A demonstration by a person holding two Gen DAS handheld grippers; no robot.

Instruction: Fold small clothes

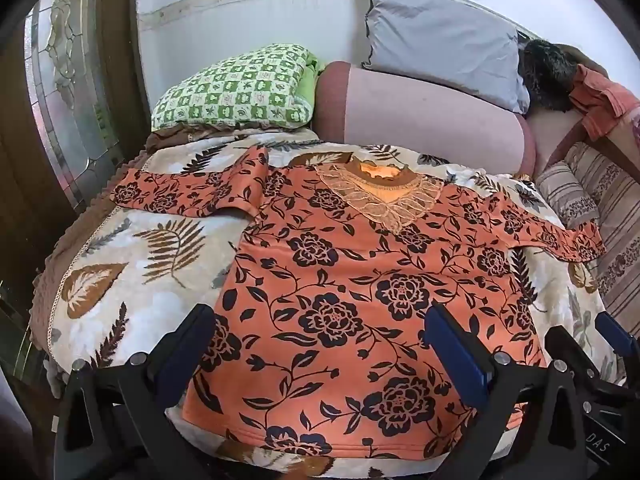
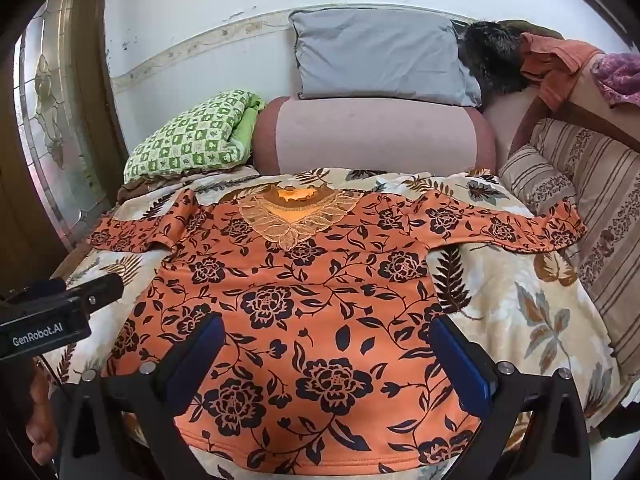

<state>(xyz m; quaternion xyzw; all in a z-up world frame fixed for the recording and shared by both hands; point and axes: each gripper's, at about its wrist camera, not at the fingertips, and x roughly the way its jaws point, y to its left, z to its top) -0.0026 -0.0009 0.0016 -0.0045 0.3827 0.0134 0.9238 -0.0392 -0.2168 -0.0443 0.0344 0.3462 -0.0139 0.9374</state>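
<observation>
An orange blouse with black flowers (image 1: 352,280) lies flat, front up, on a leaf-print blanket (image 1: 132,264), both sleeves spread sideways and a lace collar at the far end. It also shows in the right wrist view (image 2: 312,300). My left gripper (image 1: 320,328) is open and empty above the blouse's lower half near the hem. My right gripper (image 2: 328,340) is open and empty above the lower hem area. The right gripper's fingers (image 1: 612,332) show at the right edge of the left wrist view, and the left gripper's body (image 2: 52,312) shows at the left of the right wrist view.
A green checked folded quilt (image 1: 236,88), a pink bolster (image 1: 420,116) and a grey pillow (image 1: 444,40) lie beyond the blouse by the wall. A striped sofa cushion (image 2: 536,180) and more clothes (image 2: 560,68) are at the right. A glass door (image 1: 68,92) stands at the left.
</observation>
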